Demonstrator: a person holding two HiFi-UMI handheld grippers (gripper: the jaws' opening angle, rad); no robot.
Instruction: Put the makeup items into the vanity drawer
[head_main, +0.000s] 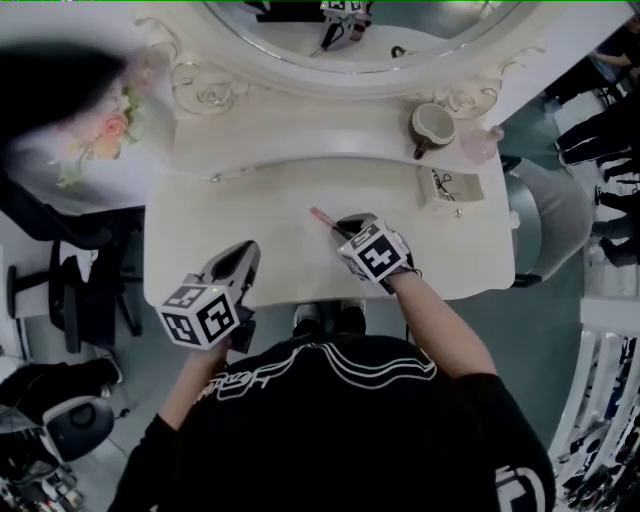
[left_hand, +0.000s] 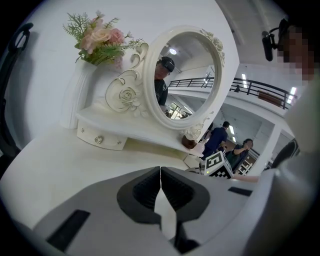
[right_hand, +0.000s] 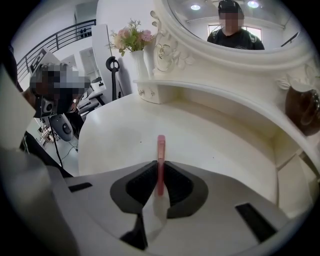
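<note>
A slim pink makeup stick (head_main: 322, 217) pokes out over the white vanity top (head_main: 250, 215), its near end clamped between the pads of my right gripper (head_main: 345, 228). In the right gripper view the stick (right_hand: 161, 150) runs straight ahead out of the right gripper (right_hand: 160, 172), tip just above the table. My left gripper (head_main: 245, 255) hovers at the table's front left edge. It is shut with nothing in it, and in its own view the left gripper (left_hand: 160, 175) shows the jaws closed together. A small white drawer (head_main: 450, 207) at the right stands pulled out.
An oval mirror (left_hand: 182, 75) rises at the back on a raised shelf (head_main: 300, 135). On the shelf sit a cup (head_main: 432, 125) and a pink item (head_main: 480, 145). A vase of flowers (left_hand: 97, 40) stands at the left, above a closed small drawer (left_hand: 100, 139). People stand in the background.
</note>
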